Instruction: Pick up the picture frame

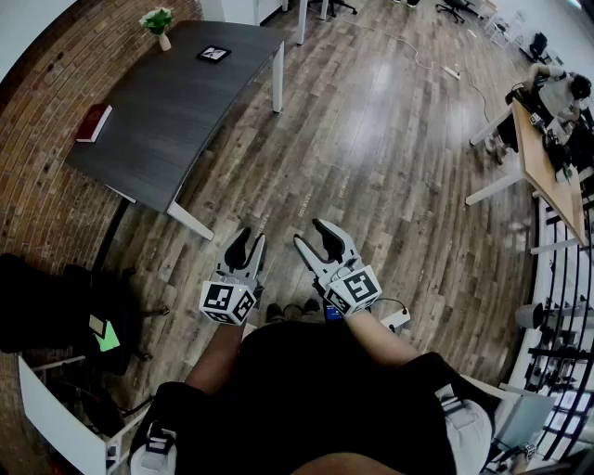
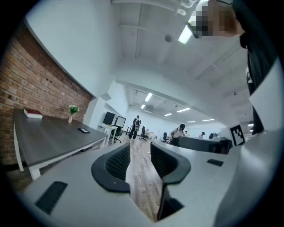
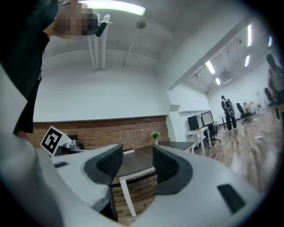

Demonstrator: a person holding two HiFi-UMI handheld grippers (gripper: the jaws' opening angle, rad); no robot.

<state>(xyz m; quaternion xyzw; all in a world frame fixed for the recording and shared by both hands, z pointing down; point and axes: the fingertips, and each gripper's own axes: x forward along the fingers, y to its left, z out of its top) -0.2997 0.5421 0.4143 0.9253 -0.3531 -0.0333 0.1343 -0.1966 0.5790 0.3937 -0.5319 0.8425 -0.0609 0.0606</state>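
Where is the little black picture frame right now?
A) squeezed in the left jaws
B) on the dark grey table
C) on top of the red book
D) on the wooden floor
B: the small black picture frame lies on the dark grey rectangular table, near the green plant in its vase, while the left gripper and the right gripper are away from the table with open, empty jaws.

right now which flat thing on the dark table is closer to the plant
The black picture frame, near the plant at the far end; the red book lies well away.
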